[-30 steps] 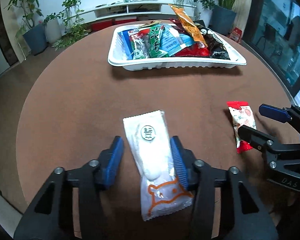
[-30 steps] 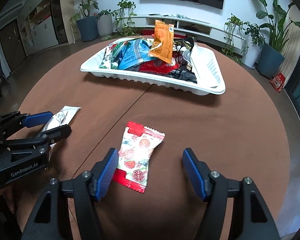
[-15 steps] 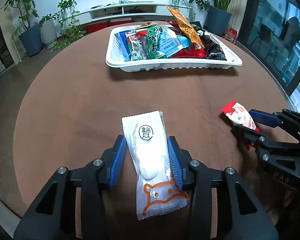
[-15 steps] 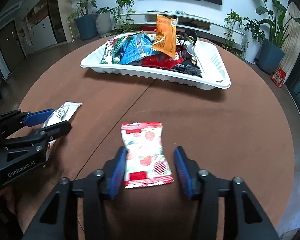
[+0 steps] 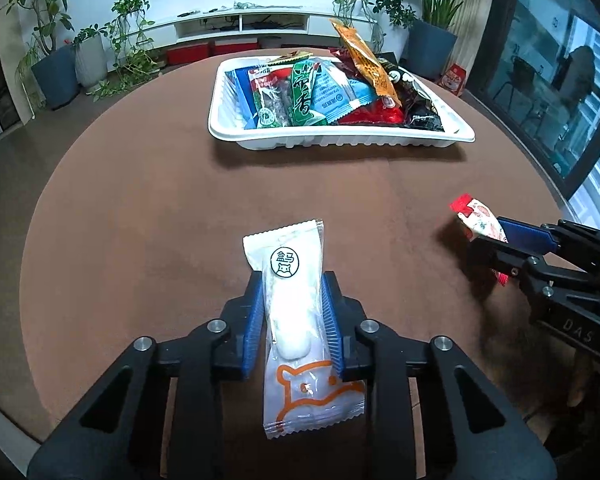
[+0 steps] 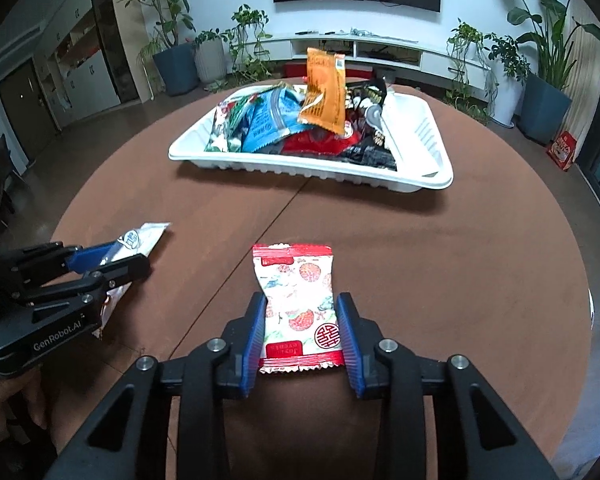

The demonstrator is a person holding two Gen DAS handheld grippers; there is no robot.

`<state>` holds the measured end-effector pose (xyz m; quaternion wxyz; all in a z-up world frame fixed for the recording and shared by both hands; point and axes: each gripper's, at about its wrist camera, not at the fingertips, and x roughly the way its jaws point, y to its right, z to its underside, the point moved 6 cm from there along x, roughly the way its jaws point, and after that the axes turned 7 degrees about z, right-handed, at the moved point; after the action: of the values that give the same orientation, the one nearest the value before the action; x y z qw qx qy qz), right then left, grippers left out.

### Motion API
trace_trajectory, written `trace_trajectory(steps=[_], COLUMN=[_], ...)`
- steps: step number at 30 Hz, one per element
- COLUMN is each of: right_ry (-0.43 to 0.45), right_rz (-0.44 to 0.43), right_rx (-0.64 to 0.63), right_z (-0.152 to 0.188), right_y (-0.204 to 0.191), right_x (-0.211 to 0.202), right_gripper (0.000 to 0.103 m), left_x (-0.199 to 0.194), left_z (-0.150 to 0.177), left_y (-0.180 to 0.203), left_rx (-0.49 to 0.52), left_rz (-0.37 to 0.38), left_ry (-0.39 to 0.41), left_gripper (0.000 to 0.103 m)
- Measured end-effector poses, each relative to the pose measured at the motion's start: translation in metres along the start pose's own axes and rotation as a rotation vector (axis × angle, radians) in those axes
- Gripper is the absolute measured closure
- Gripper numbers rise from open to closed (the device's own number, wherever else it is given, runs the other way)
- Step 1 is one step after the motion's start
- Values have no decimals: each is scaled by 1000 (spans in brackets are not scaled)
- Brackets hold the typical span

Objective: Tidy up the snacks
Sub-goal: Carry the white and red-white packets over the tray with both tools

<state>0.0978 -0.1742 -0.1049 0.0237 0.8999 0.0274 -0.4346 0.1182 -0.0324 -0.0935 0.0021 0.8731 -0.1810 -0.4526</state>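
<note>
My left gripper (image 5: 293, 280) is shut on a long white snack pack (image 5: 296, 320) with an orange animal print, held above the round brown table (image 5: 140, 220). My right gripper (image 6: 302, 300) is shut on a white and red snack pack (image 6: 298, 304) with a fruit print, lifted off the table. Each gripper shows in the other's view: the right gripper (image 5: 488, 236) with its pack (image 5: 478, 218), and the left gripper (image 6: 112, 258) with its pack (image 6: 140, 238). A white tray (image 5: 340, 140) holding several snack packs stands at the far side of the table; it also shows in the right wrist view (image 6: 420, 136).
An orange pack (image 6: 324, 88) stands upright in the tray. The tray's right end (image 6: 416, 132) is bare. Potted plants (image 6: 172, 40), a low white shelf (image 6: 380, 48) and a wall screen are beyond the table.
Both grippers have closed on their packs and lifted them off the table. The right pack turned to lie lengthwise between the fingers. Both have moved a little toward the tray.
</note>
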Motion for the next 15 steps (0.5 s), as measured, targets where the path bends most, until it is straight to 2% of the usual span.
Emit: trace_trajectory(steps=[10,15], right_ry=[71,142], right_rz=[-22,-28], right_rx=[45,85], right_z=[-13,-33], right_y=[9,24], right_x=[-17,-33], right_gripper=[65,65], left_x=[-27,-57], left_z=[-16,-53], left_y=[10,14], left_rx=[-17,4], left_rz=[47,55], left_ry=[75,151], left_gripper=[77,77])
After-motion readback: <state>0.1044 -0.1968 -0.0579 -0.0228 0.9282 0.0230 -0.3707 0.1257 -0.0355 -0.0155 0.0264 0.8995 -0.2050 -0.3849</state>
